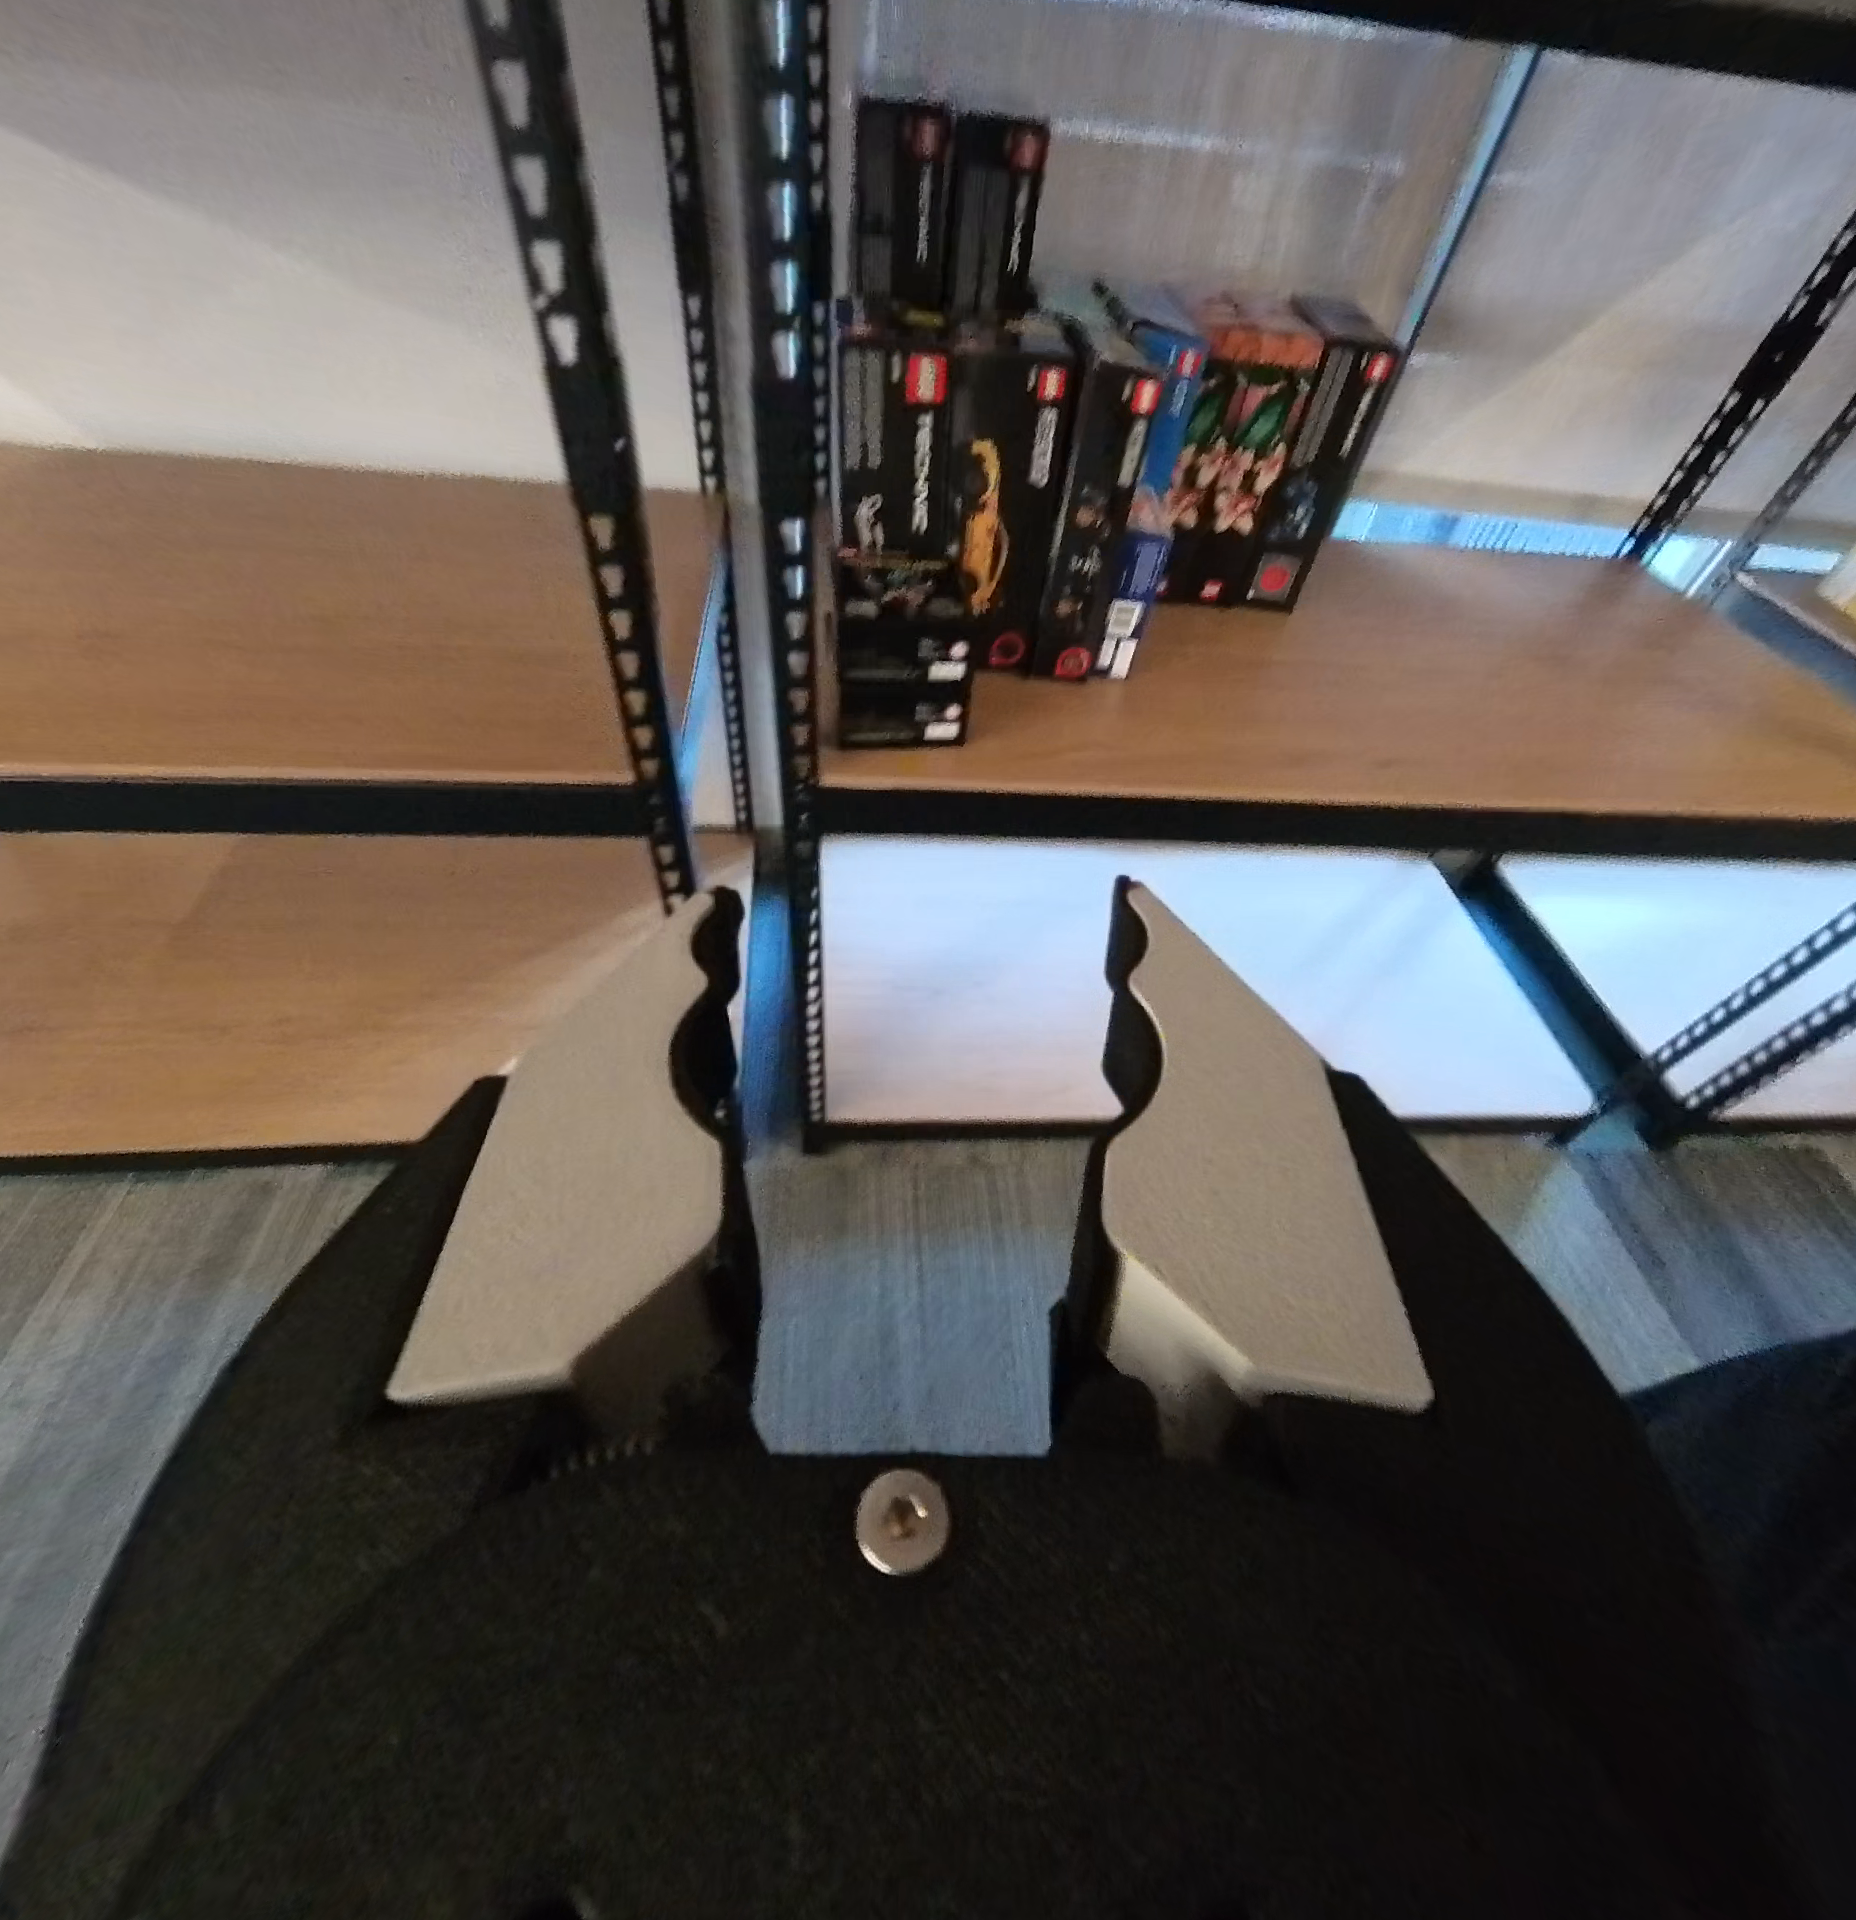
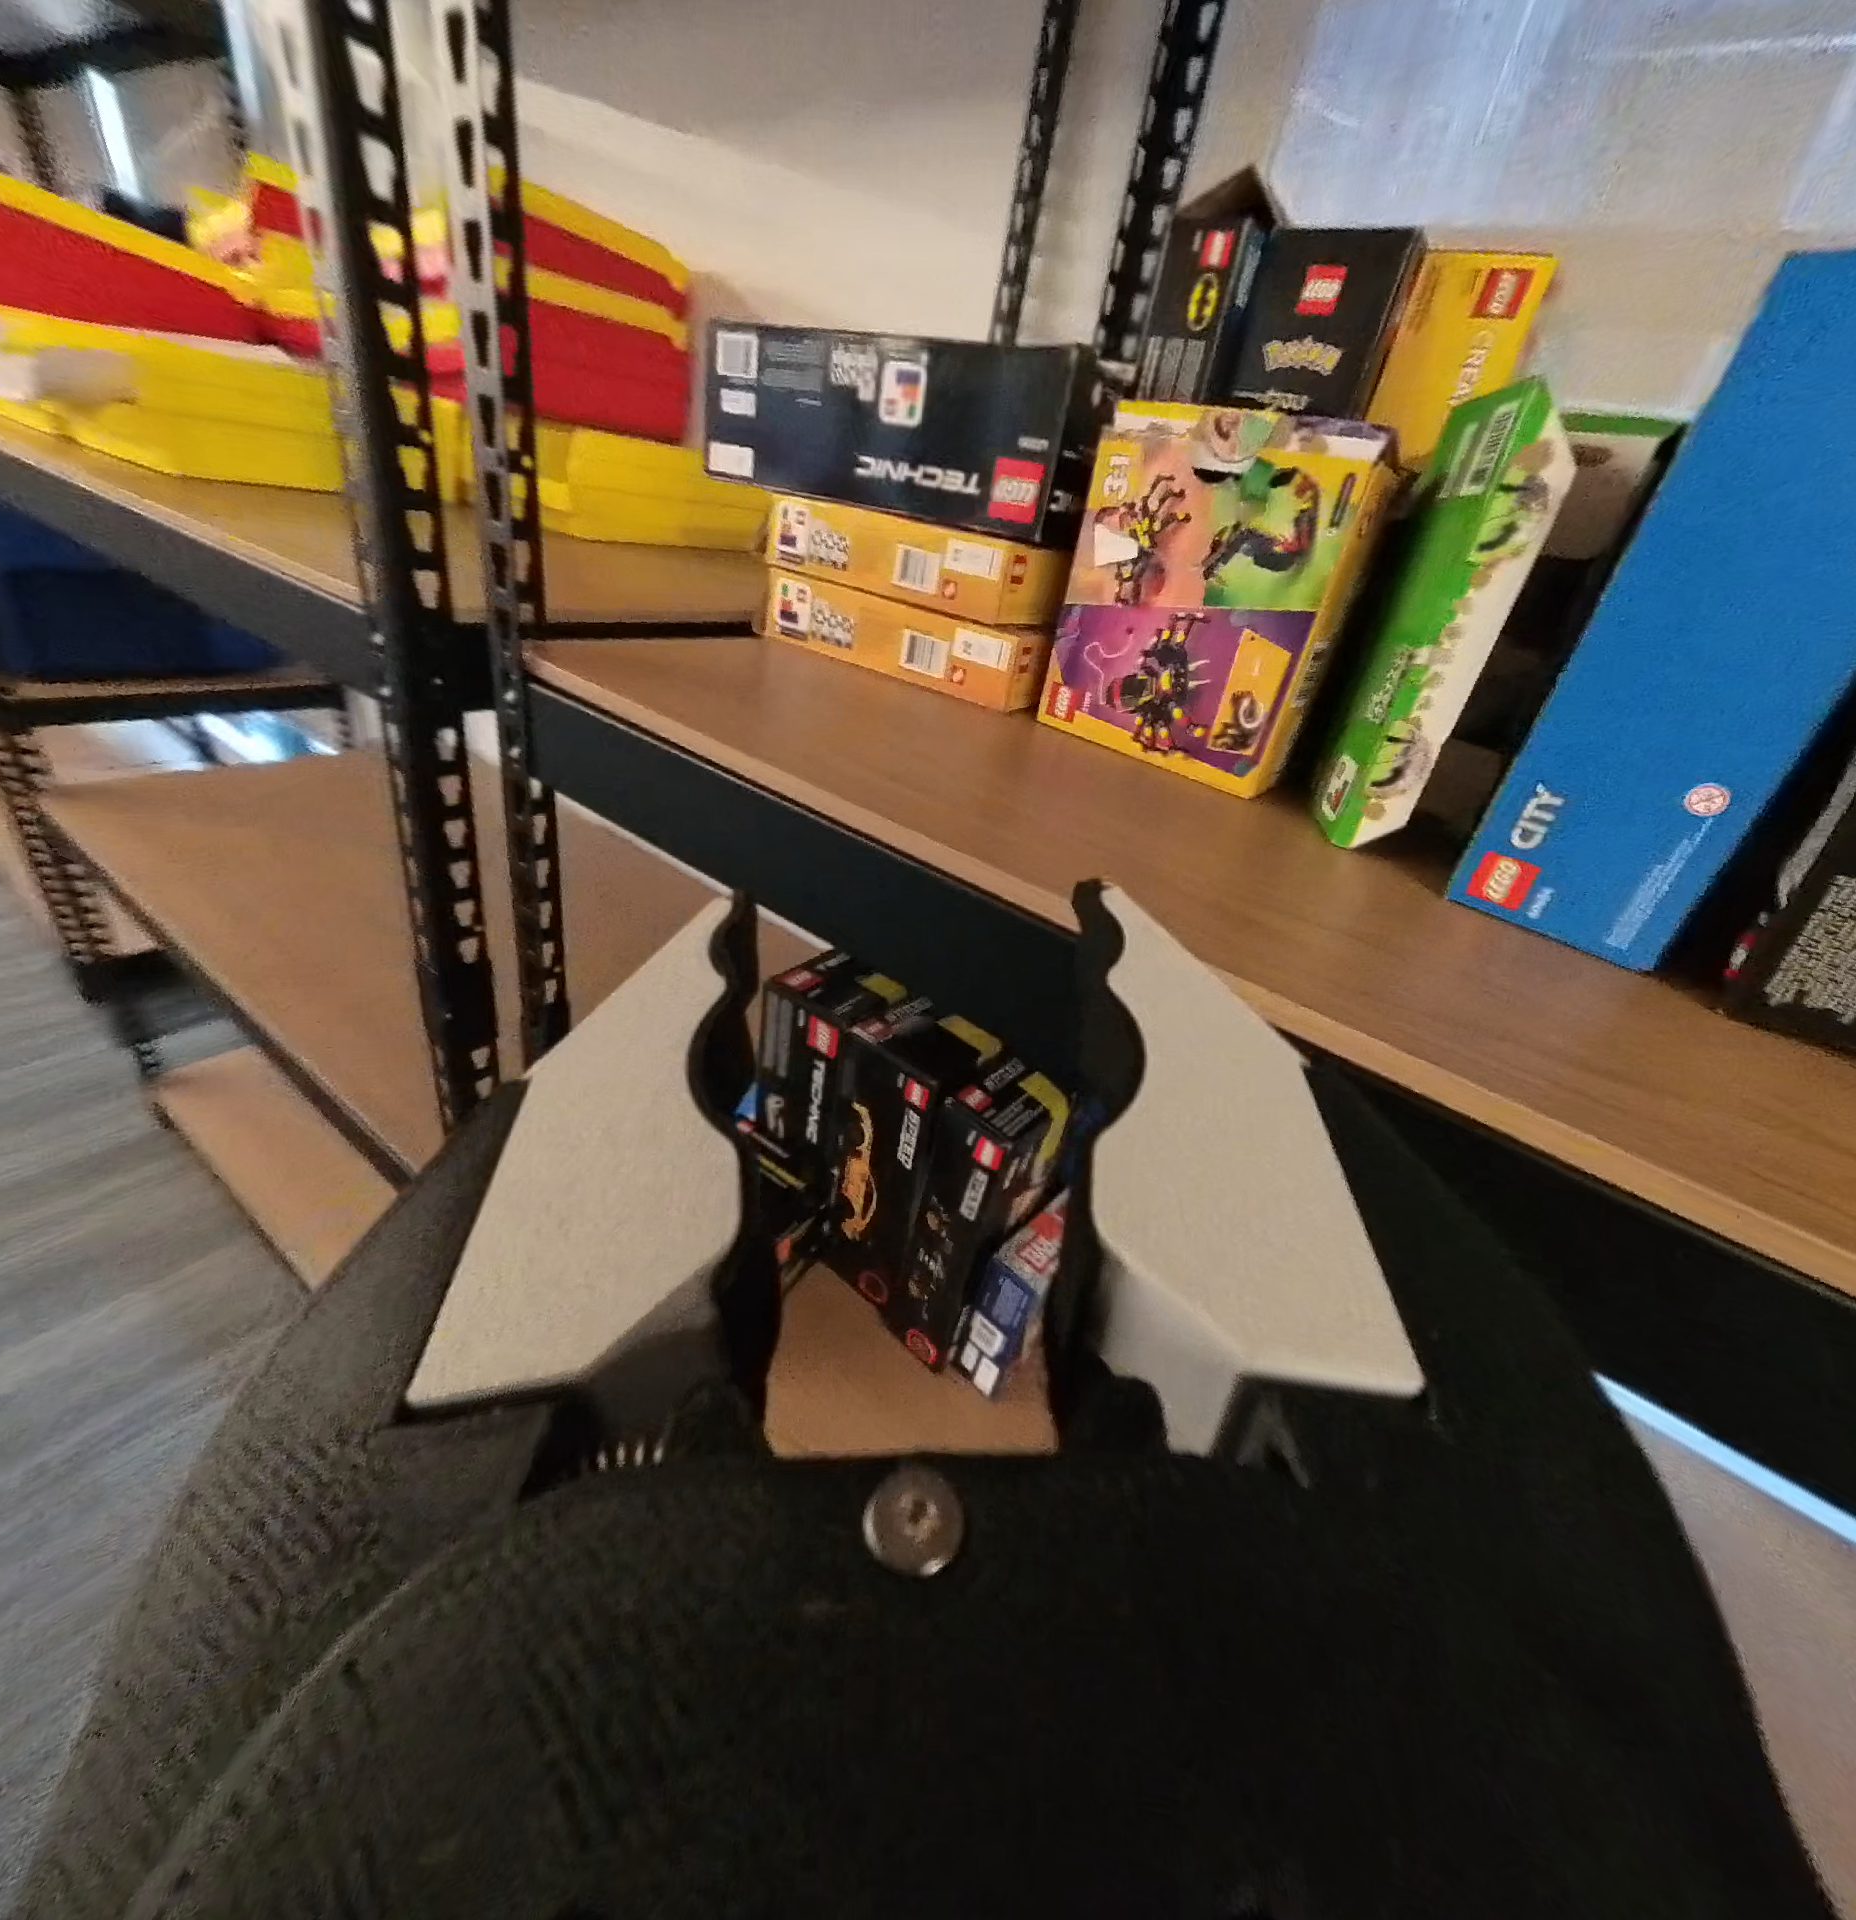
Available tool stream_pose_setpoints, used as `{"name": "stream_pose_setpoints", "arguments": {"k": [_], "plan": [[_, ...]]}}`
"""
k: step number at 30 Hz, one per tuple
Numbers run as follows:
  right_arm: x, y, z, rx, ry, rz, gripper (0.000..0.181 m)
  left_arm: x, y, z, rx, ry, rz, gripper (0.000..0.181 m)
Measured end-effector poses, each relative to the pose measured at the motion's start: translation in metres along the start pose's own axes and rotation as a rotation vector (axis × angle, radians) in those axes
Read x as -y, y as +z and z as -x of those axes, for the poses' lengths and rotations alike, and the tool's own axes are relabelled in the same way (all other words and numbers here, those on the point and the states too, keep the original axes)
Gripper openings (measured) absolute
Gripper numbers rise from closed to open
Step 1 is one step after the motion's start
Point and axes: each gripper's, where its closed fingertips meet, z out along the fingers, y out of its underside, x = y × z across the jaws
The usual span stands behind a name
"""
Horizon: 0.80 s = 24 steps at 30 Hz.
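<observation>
Grey-fingered, the left hand-held gripper [image 1: 924, 904] and the right hand-held gripper [image 2: 919, 904] both gape wide, holding nothing. Farther off, dark boxes [image 1: 1090, 488] stand on a wooden shelf [image 1: 1423, 707]; colourful boxes [image 2: 1225, 592] fill the upper shelf [image 2: 903, 769].

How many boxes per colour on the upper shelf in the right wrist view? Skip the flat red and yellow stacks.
black boxes: 4
yellow boxes: 3
yellow-and-purple picture box: 1
green box: 1
blue box: 1
Total: 10. A dark shape behind the green box is unclear and not counted.
</observation>
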Motion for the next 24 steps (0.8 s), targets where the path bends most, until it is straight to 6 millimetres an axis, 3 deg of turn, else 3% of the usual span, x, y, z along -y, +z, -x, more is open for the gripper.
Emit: {"name": "stream_pose_setpoints", "arguments": {"k": [5, 8, 10, 14, 18, 21, 24], "plan": [[0.013, 0.002, 0.035, -0.119, -0.03, 0.021, 0.056, -0.013, -0.028, 0.076, -0.004, -0.03, 0.011, 0.069], [0.002, 0.006, 0.053, -0.129, -0.071, 0.078, 0.062, -0.022, -0.033, 0.103, -0.015, -0.054, 0.026, 0.069], [0.002, 0.01, 0.076, -0.047, -0.067, 0.046, 0.065, -0.023, -0.034, 0.113, -0.025, -0.059, 0.031, 0.069], [-0.02, 0.019, 0.104, 0.067, -0.036, 0.124, 0.074, -0.019, -0.029, 0.121, -0.054, -0.05, 0.053, 0.069], [-0.046, 0.017, 0.093, 0.061, -0.059, 0.238, 0.061, -0.009, -0.014, 0.12, -0.082, -0.01, 0.105, 0.069], [-0.032, 0.013, 0.088, 0.166, 0.043, 0.142, 0.055, 0.008, 0.011, 0.108, -0.105, 0.039, 0.141, 0.067], [-0.016, 0.012, 0.064, 0.218, 0.148, 0.06, 0.056, 0.04, 0.049, 0.087, -0.107, 0.14, 0.132, 0.067]]}}
